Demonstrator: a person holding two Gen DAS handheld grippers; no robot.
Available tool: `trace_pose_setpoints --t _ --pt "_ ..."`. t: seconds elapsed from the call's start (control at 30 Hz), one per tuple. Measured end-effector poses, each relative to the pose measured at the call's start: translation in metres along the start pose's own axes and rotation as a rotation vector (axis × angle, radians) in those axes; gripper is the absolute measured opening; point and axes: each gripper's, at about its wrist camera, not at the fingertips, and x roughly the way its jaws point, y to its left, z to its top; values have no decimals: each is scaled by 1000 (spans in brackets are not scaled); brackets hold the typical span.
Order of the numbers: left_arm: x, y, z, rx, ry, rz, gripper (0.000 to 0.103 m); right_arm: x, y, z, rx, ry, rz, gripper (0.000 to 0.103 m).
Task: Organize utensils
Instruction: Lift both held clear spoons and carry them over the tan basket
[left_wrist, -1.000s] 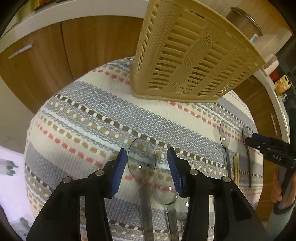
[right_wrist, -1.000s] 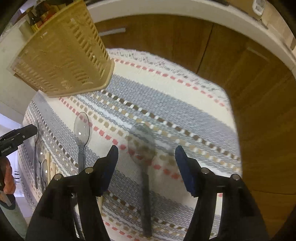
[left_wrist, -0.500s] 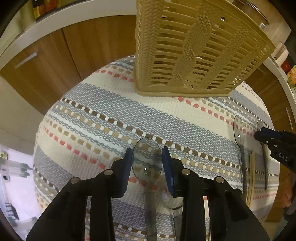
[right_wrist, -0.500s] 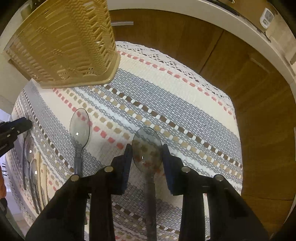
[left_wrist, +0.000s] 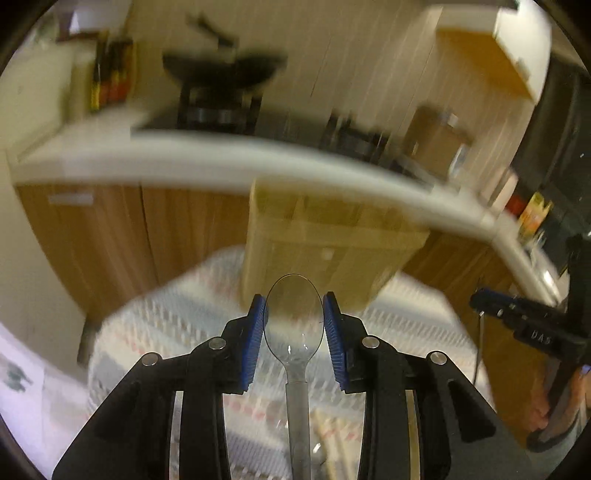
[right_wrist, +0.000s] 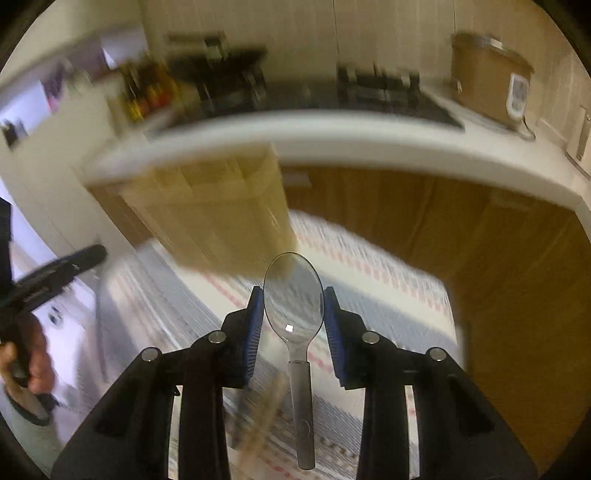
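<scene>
My left gripper (left_wrist: 294, 314) is shut on a clear plastic spoon (left_wrist: 293, 317), bowl between the blue pads (left_wrist: 255, 339), lifted above the striped mat (left_wrist: 177, 321). My right gripper (right_wrist: 293, 310) is shut on another clear plastic spoon (right_wrist: 293, 306), also held above the mat (right_wrist: 369, 280). The tan slotted utensil basket (left_wrist: 332, 243) stands ahead on the mat, blurred; it also shows in the right wrist view (right_wrist: 214, 210). Each gripper shows at the edge of the other's view: the right one (left_wrist: 517, 321), the left one (right_wrist: 48, 284).
Wooden cabinet doors (left_wrist: 110, 240) and a white countertop edge (left_wrist: 258, 162) lie behind the mat, with a stove (right_wrist: 369, 92) and a cooker (right_wrist: 487, 81) on top. More utensils lie blurred on the mat near me (left_wrist: 332, 443). Both views are motion-blurred.
Both grippers closed on their spoons, then lifted them off the mat and tilted up, so the basket and countertop now sit ahead at eye level.
</scene>
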Motion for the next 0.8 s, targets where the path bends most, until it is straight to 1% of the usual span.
trace_pose_setpoints --t 0.03,0.07,0.1,0.13,0.2,0.27,0.3,0.43,0.47,0.53,0.6,0.63,0.8 --pt "-7 -3 12 4 -44 -8 30 -8 1 7 -4 -35 11 29" --pt "-18 -8 24 11 -112 -13 30 -17 5 16 -10 -85 30 29" --pt "-21 -14 32 15 -150 -11 30 -21 9 24 -12 -120 45 29" --pt "-28 -18 43 26 -211 -6 30 -28 13 32 -17 -167 61 29" --pt "-36 -31 56 39 -285 0 30 -37 17 44 -25 -252 79 29" --pt "-35 -40 69 42 -353 2 30 -41 20 57 -20 -321 103 29" --pt "-34 -43 74 44 -380 -3 30 -39 21 65 -15 -352 123 29" --pt "-21 -44 92 61 -505 11 30 -27 25 92 -9 -459 141 29" --pt "-20 -43 95 66 -527 15 30 -23 26 96 -10 -480 141 29" --pt "-16 -40 98 71 -561 19 30 -15 31 104 -21 -525 112 29" --pt "-9 -35 102 70 -580 21 30 -6 35 111 -33 -559 85 29" --pt "-4 -33 103 68 -587 21 30 0 36 113 -35 -577 57 29" --pt "18 -23 102 76 -604 51 30 34 32 114 -44 -593 31 29"
